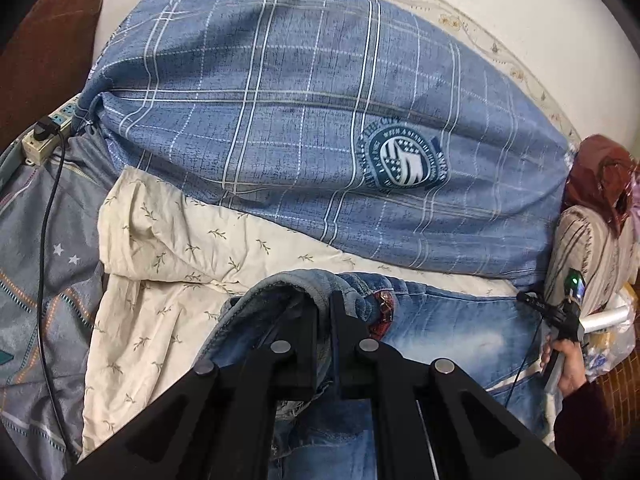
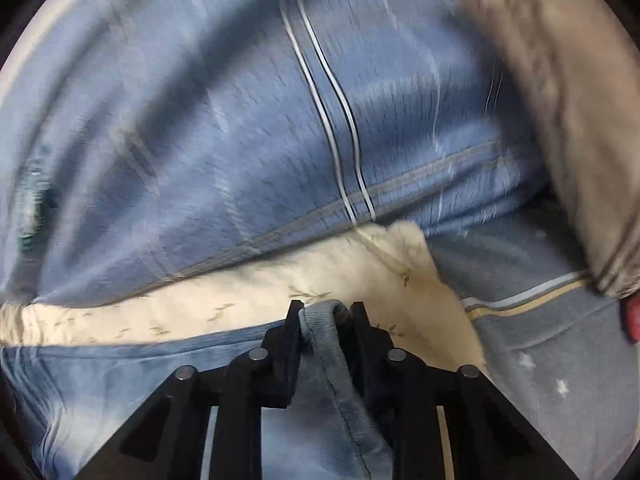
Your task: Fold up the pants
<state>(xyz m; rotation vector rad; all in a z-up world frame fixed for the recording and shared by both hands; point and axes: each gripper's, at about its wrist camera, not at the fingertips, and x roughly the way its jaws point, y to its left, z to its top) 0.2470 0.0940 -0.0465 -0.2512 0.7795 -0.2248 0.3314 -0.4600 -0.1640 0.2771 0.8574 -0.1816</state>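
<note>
Faded blue jeans (image 1: 460, 332) lie across a cream leaf-print sheet (image 1: 168, 248) on the bed. My left gripper (image 1: 320, 304) is shut on a bunched fold of the denim, which drapes over its left finger. In the right wrist view my right gripper (image 2: 326, 308) is shut on a stitched edge of the jeans (image 2: 332, 364) that stands up between its pads. The left wrist view also shows the right gripper (image 1: 560, 312) at the far right end of the jeans, held by a hand (image 1: 568, 364). The right wrist view is blurred.
A big blue plaid quilt (image 1: 300, 100) is piled just behind the jeans. A power strip (image 1: 48, 132) with a black cable lies at the left on grey star-print bedding (image 1: 40, 260). A brown cushion (image 1: 44, 48) is far left, a reddish garment (image 1: 600, 176) far right.
</note>
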